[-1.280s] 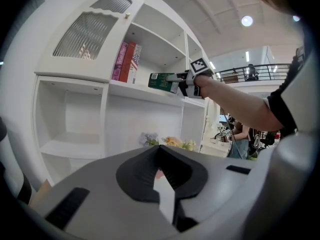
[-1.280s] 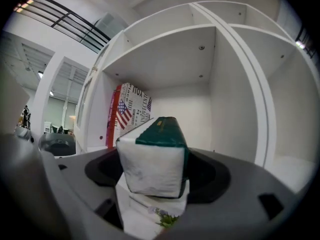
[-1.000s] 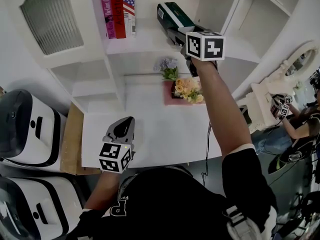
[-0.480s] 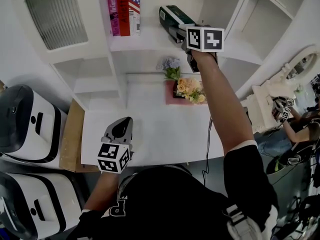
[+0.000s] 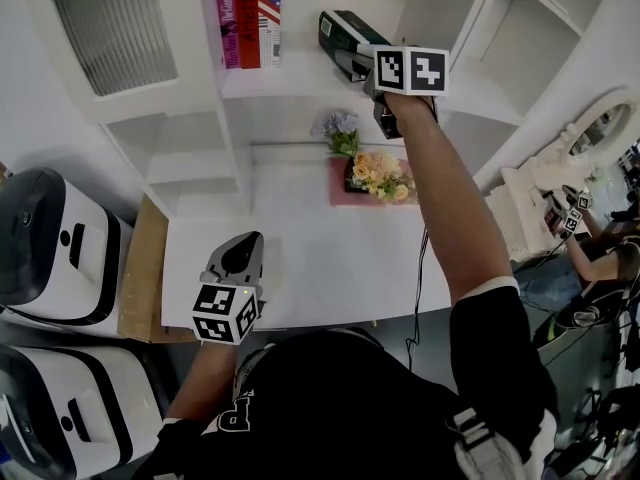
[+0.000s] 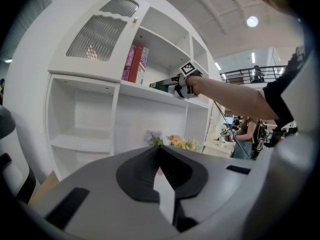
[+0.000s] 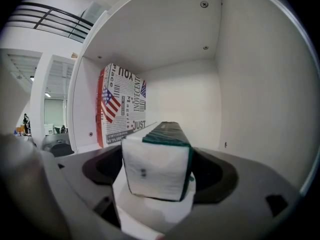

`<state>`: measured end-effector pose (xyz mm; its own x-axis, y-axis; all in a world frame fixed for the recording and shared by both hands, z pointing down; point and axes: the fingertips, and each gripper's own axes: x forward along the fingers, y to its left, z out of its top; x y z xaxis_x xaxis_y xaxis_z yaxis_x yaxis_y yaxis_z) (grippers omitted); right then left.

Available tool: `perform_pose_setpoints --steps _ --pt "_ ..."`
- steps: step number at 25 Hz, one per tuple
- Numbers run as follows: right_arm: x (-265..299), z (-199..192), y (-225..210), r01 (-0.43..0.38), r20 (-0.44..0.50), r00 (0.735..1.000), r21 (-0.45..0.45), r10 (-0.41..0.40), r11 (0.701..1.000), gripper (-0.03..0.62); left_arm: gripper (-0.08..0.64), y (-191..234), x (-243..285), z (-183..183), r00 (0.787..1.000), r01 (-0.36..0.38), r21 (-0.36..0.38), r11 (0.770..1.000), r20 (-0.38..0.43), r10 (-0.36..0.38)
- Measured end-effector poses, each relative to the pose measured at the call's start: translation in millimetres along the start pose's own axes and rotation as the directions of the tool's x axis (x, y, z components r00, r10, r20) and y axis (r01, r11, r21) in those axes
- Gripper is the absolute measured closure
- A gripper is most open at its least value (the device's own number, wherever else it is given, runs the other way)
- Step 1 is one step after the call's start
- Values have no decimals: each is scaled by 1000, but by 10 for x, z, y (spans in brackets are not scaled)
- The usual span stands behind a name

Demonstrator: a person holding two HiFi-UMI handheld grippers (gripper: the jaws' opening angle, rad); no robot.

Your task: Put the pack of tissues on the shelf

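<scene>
**Tissue pack lies on the shelf between opened tongs**

Nearest to the person, the left gripper (image 6: 159, 150) hangs over the smooth white table (image 5: 300, 268). Its grey tongs are closed together and hold nothing.

At the back of the table stands a bunch of flowers (image 5: 378, 176), yellow and pale purple, on a pinkish base.

Above it is the white shelf unit (image 5: 290, 76), with flat painted boards and square compartments. The right gripper (image 5: 352, 63) reaches into one upper compartment. Its tongs have just been opening and stand wide. The pack of tissues (image 7: 157, 166) is between them, but a dark gap shows on each side, so the pads do not press on it.

The pack rests on the shelf board. It is a long rectangular block. The end that faces the gripper is white with a small dark mark, and the top and the edges are dark green. The wrap looks smooth and a little shiny. Its long axis runs away from the gripper toward the back wall of the compartment.

Left of the pack, and apart from it, stand upright books (image 5: 247, 18): red, pink, and one with printed words and a flag pattern.
</scene>
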<state>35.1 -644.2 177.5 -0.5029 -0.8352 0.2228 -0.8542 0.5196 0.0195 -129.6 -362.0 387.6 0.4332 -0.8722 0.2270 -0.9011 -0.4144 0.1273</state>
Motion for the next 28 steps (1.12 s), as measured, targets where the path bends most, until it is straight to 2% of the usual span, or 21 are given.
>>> perform_pose_setpoints --steps 7,13,24,25,28 --pt "-115 -50 33 11 0 1000 -18 -11 1000 170 546 -19 -21 -34 1000 8 0 1000 -4 -8" --pt "-317 -55 106 30 21 999 -45 -30 999 170 546 -81 7 -55 999 48 -3 999 -13 -48" --pt "-1059 -137 475 -34 157 987 -49 41 998 179 546 -279 156 -101 991 129 6 992 -43 -128" --pt "-1132 -151 516 -40 176 983 -52 49 998 200 546 -305 169 -107 990 135 7 991 -45 -135" --pt "-1358 -207 627 -50 246 967 -52 61 997 346 546 -386 199 -133 986 155 9 988 -56 -154"
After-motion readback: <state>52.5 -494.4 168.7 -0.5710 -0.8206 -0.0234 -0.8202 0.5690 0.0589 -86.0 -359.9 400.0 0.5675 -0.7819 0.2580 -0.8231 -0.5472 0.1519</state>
